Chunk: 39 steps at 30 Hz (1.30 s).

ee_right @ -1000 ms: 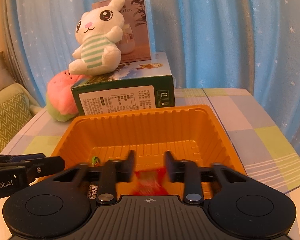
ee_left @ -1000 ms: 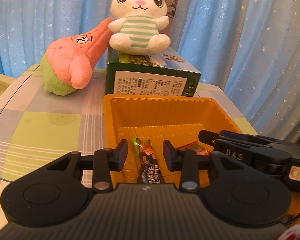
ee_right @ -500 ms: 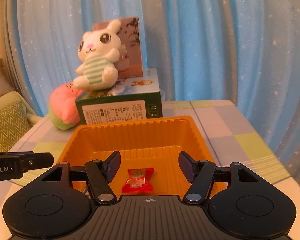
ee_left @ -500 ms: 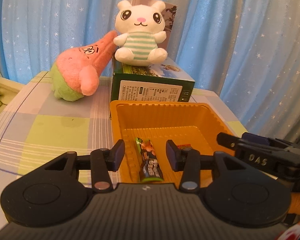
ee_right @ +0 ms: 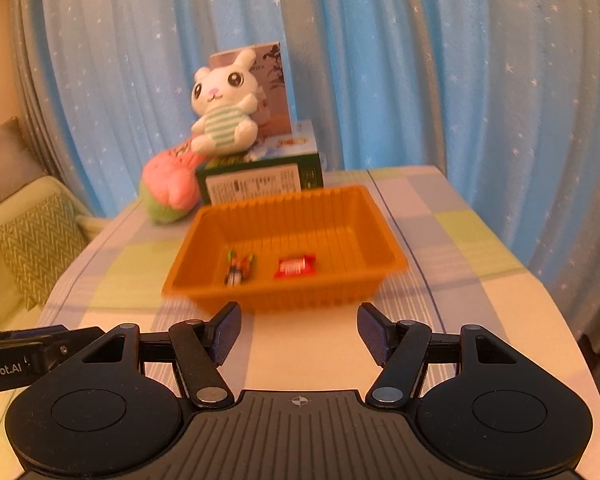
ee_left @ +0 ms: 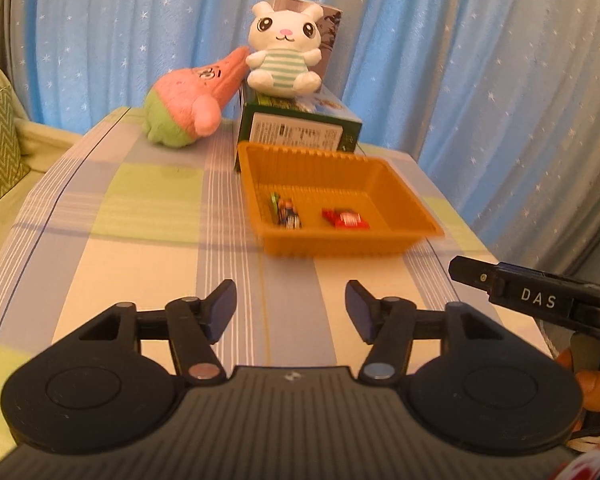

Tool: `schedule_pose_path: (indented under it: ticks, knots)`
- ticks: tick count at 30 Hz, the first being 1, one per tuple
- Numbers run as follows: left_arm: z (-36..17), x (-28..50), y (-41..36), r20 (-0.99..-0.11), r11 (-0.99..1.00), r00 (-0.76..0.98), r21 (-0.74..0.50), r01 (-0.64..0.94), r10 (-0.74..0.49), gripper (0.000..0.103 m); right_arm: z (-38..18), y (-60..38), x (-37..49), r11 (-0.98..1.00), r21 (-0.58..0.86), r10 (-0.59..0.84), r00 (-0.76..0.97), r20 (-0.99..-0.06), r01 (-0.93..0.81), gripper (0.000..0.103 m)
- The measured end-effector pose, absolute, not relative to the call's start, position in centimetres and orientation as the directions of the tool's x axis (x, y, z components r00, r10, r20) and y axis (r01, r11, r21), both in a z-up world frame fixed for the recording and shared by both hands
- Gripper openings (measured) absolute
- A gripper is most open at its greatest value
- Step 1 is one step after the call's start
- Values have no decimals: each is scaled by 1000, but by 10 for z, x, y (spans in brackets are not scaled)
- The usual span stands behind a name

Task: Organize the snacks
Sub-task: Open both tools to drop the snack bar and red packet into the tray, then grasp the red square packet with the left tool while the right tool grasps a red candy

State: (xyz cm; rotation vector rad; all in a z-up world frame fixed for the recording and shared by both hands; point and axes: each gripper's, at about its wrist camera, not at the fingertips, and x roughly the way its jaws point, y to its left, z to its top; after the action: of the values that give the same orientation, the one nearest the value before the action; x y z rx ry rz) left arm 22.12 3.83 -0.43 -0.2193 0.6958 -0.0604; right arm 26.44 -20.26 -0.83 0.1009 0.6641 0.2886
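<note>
Both grippers have pulled back from the tray [ee_left: 416, 216]. The left gripper [ee_left: 290, 312] has just been opening, jaws spread and empty; the right gripper [ee_right: 298, 330] too. Both snacks, bar [ee_right: 238, 268] and red pack [ee_right: 295, 267], lie in the tray.

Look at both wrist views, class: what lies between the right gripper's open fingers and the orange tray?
Only bare checked tablecloth lies between the right gripper and the orange tray. The right wrist view shows it best; nothing is between the jaws.
</note>
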Motion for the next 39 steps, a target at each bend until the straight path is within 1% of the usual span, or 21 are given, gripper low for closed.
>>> schedule_pose_path:
  ticks: [2, 3, 5, 9, 12, 18, 22, 30, 35, 39]
  knots:
    - [-4, 203, 35, -638, 978, 759, -210, -14, -126, 59, -9, -204, 247, 957, 183, 291, 737, -610, -227, 65]
    - [-4, 194, 33, -642, 979, 757, -201, -12, -123, 61, -9, -204, 238, 957, 179, 290, 729, -620, -229, 66]
    - [-4, 178, 29, -649, 982, 752, -187, -7, -118, 62, -7, -203, 221, 955, 172, 295, 716, -633, -242, 68]
    - [-5, 150, 27, -656, 983, 746, -185, -12, -115, 63, -5, -204, 189, 953, 167, 301, 710, -636, -254, 71]
    - [-5, 134, 25, -664, 986, 741, -168, -12, -104, 65, -4, -204, 173, 953, 164, 300, 709, -639, -255, 71]
    - [-11, 111, 30, -680, 987, 727, -158, -20, -94, 65, -6, -210, 153, 958, 164, 286, 706, -648, -237, 72]
    - [-19, 102, 33, -695, 990, 713, -142, -10, -92, 65, -15, -218, 138, 957, 174, 289, 706, -647, -233, 72]
    - [-42, 98, 42, -732, 993, 675, -120, -1, -88, 65, -51, -229, 115, 965, 170, 263, 694, -671, -201, 72]
    - [-59, 107, 54, -755, 990, 649, -140, -17, -96, 65, -69, -229, 113, 965, 165, 261, 680, -685, -204, 72]
    - [-71, 115, 62, -765, 981, 631, -193, -34, -128, 65, -77, -228, 116, 964, 174, 266, 678, -686, -202, 72]
